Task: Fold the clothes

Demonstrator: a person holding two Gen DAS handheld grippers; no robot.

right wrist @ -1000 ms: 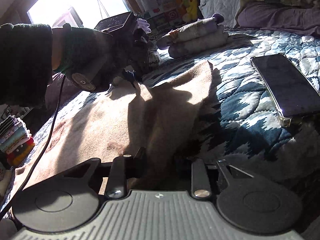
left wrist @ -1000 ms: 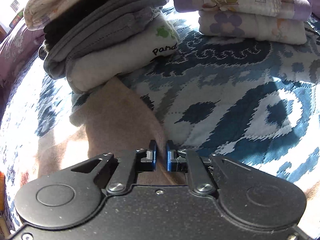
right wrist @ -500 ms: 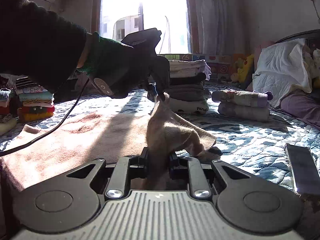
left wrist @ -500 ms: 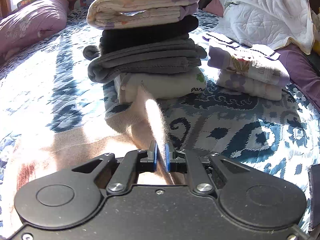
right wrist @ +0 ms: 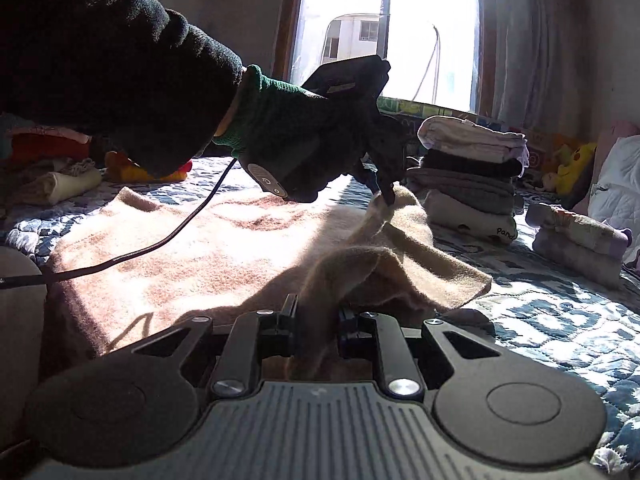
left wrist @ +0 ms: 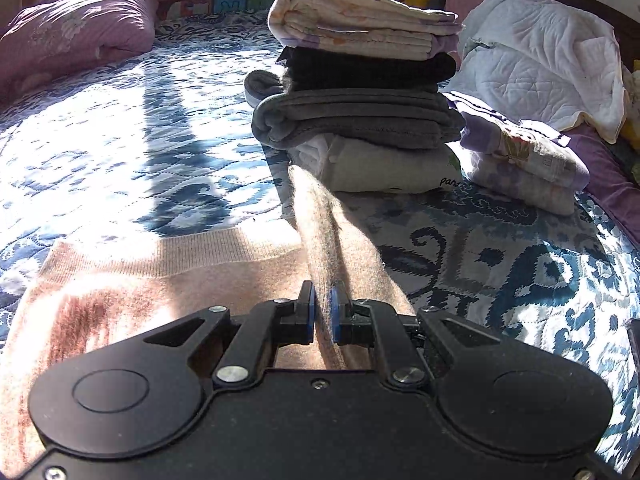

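The beige sweater (left wrist: 168, 276) is pinched by the left tongs (left wrist: 322, 312) and by the right tongs (right wrist: 318, 320); folded clothes (left wrist: 360, 92) are stacked beyond them.

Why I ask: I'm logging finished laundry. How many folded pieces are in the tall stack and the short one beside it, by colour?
Floral pieces: 3 (tall stack's top, both in the short stack)
Black piece: 1
Grey piece: 1, as far as the folds show
Cream piece: 1
Total: 6
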